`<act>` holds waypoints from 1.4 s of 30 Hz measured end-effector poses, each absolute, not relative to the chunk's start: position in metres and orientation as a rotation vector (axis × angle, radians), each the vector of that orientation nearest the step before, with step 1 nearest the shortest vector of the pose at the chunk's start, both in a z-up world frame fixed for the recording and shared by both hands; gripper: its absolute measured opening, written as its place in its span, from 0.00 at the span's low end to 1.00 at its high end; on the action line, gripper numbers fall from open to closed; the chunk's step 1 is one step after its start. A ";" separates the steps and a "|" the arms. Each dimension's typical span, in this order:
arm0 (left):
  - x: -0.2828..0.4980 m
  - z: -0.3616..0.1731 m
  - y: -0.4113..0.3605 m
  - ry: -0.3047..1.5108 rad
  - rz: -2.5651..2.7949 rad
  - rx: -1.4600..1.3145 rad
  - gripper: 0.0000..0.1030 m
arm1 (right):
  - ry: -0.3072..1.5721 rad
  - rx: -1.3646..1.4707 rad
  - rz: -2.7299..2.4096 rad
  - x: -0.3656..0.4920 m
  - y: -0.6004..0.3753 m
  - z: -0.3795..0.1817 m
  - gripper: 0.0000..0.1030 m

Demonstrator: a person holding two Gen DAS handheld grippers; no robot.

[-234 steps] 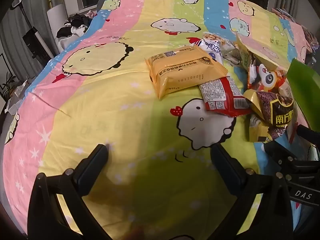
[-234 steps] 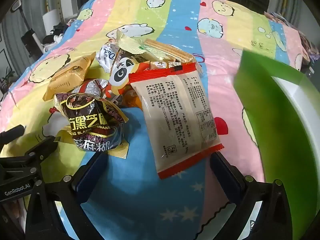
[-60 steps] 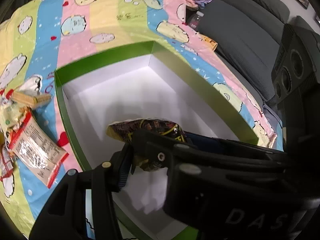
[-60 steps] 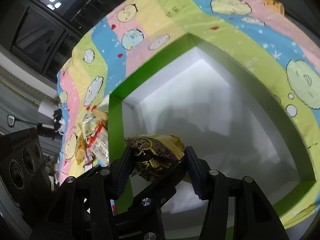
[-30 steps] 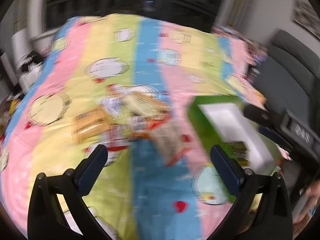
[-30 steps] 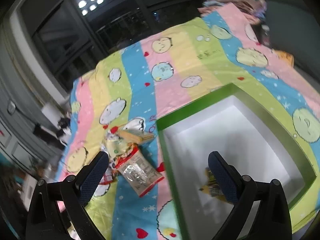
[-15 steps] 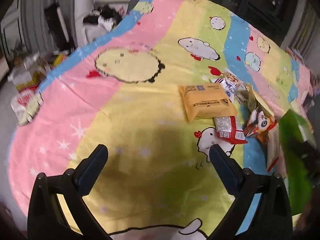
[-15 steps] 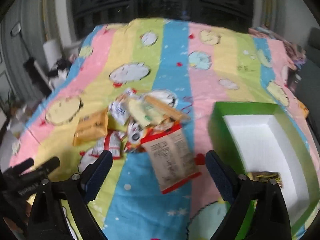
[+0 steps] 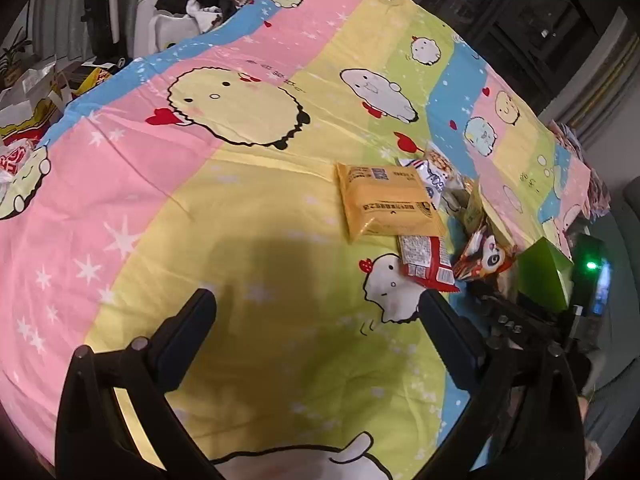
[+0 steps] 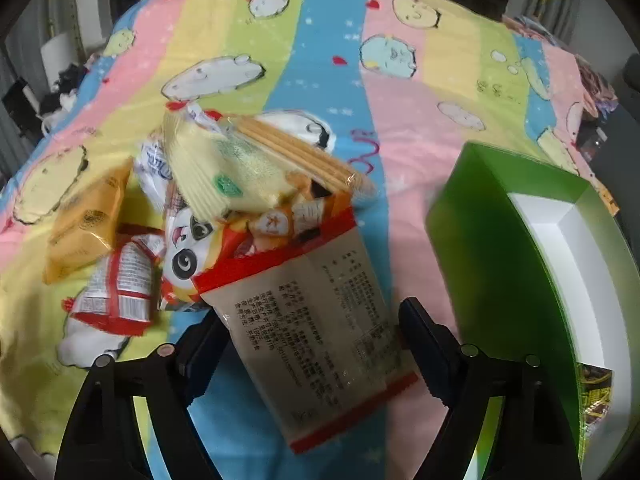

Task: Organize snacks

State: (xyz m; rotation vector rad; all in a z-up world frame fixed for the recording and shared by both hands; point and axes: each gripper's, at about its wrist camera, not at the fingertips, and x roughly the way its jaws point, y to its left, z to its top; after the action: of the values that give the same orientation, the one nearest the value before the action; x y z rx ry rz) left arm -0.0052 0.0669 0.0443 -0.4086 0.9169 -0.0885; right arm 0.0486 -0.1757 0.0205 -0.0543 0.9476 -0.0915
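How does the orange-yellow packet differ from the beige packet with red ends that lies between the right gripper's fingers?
The orange-yellow packet is one colour throughout; the beige packet has red bands at both ends. The orange-yellow packet sits at the pile's left edge, away from the right gripper; the beige packet lies between its closing jaws, not yet pressed. The beige packet looks longer. Both lie flat on the bedspread, printed backs up.

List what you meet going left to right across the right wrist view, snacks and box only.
Orange-yellow packet → red-and-white packet → panda packet → beige packet with red ends → green box. The wafer pack overlaps the pile, so it is left out.
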 end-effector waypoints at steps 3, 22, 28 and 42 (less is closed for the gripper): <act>-0.004 0.044 0.067 0.910 -0.082 -0.392 0.98 | 0.936 -0.044 -0.052 0.047 -0.174 0.020 0.66; -0.005 0.047 0.073 0.895 -0.078 -0.404 0.98 | 0.998 0.186 0.344 -0.011 -0.151 0.058 0.58; -0.003 0.044 0.070 0.905 -0.072 -0.391 0.98 | 1.037 0.182 0.462 -0.019 -0.133 0.057 0.58; -0.010 0.052 0.054 0.874 -0.202 -0.399 0.98 | 0.952 0.245 0.373 -0.029 -0.175 0.087 0.81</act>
State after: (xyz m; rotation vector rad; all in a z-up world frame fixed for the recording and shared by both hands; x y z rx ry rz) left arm -0.0103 0.0541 0.0520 -0.3988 0.8740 -0.2022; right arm -0.0294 -0.1749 0.0867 0.2454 0.9523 0.3729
